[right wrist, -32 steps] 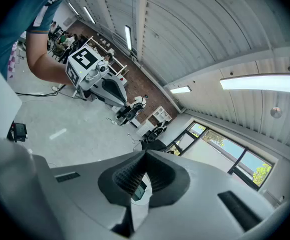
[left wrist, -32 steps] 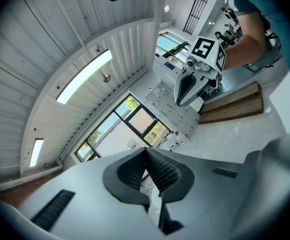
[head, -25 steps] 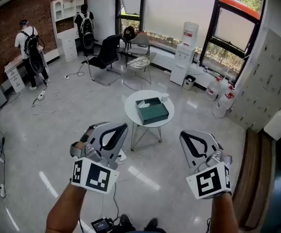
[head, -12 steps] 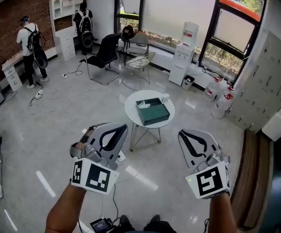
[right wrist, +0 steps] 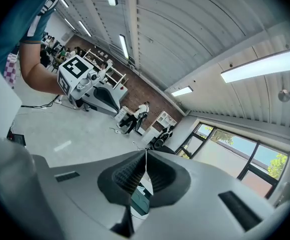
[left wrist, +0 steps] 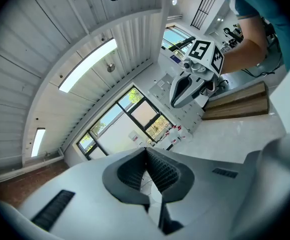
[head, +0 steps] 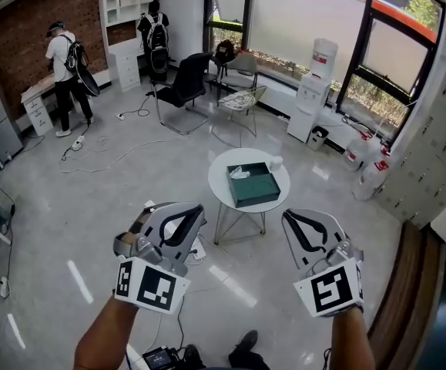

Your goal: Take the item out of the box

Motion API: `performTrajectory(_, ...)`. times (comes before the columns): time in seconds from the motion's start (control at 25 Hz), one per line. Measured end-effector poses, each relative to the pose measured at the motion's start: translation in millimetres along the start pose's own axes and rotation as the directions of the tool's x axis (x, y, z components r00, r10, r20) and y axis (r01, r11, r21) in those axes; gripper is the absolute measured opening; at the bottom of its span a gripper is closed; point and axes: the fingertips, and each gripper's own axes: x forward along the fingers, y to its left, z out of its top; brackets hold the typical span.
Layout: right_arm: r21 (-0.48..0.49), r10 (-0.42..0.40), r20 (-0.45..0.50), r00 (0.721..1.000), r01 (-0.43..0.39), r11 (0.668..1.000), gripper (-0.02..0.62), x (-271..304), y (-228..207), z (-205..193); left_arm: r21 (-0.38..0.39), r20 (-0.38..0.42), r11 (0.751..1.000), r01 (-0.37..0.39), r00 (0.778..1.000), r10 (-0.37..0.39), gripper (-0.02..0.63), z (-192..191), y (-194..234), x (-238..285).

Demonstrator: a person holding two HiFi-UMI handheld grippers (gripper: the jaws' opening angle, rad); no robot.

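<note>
A dark green open box (head: 255, 186) sits on a small round white table (head: 224, 185) out on the floor ahead of me. A white crumpled item (head: 239, 173) lies in the box's far left corner. A small white thing (head: 275, 162) rests on the table beside the box. My left gripper (head: 198, 209) and my right gripper (head: 286, 216) are held side by side in the air, well short of the table. Both are shut with nothing between the jaws. In the right gripper view the green box (right wrist: 139, 202) peeps through below the shut jaws.
Two people with backpacks (head: 68, 60) stand by desks at the far left. A black office chair (head: 182, 87) and a second chair (head: 238, 102) stand behind the table. Cables (head: 107, 153) trail over the floor. A water dispenser (head: 315, 91) and bottles (head: 369, 177) are at the right.
The head view has drifted, so the table and box sit a little lower and further right. Both grippers stay shut and in the same places.
</note>
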Motion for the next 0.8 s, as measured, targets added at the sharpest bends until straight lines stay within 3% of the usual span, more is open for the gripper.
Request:
performTrajectory(0.28, 0.000, 0.050, 0.039, 0.998, -0.050, 0.999, 0.038, 16, -61, -72, -0.009, -0.052, 0.999, -0.032, 0.998, 0.031, 0.018, 14, -24, 86)
performTrajectory(0.8, 0.011, 0.086, 0.086, 0.993, -0.087, 0.996, 0.038, 19, -145, -163, 0.002, -0.103, 0.999, -0.052, 0.993, 0.052, 0.018, 48, -61, 199)
